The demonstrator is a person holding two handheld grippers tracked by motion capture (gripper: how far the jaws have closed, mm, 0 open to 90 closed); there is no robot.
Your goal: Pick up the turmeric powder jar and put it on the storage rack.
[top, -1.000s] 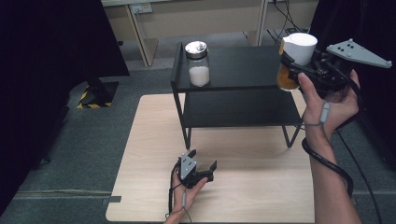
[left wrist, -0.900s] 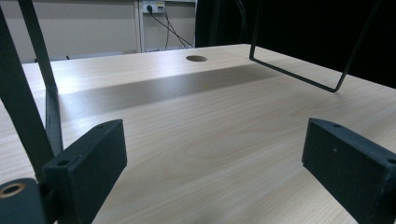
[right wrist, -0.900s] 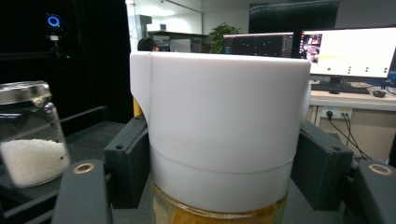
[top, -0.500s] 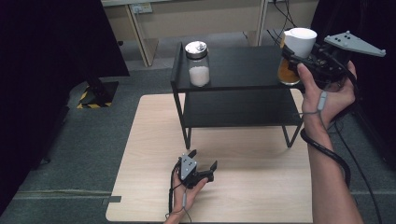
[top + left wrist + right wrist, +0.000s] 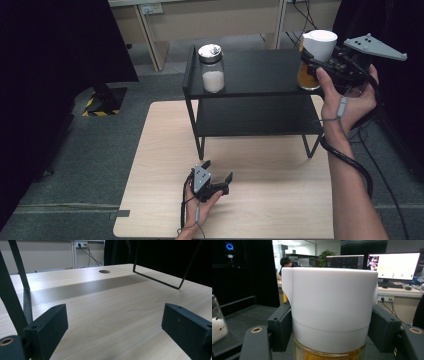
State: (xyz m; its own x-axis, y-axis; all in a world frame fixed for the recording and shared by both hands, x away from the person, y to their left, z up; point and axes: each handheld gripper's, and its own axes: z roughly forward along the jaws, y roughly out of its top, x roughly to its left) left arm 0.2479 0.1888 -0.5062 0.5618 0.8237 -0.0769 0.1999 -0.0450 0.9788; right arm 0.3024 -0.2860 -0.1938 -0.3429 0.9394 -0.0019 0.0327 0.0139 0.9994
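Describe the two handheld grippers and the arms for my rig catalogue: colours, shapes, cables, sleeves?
Both grippers are black with blocky rectangular jaws. The right gripper carries a grey three-cornered plate with small holes on top; a thick black cable trails along the bare forearm. The left gripper has a small grey plate and a thin cable. No sleeves are visible.

The left gripper (image 5: 216, 172) lies low in an upturned left hand (image 5: 200, 202), jaws spread wide; the right gripper (image 5: 312, 62) is raised on an outstretched forearm, jaws clamped

High view overlooks the table (image 5: 150, 200); tool views sit close.
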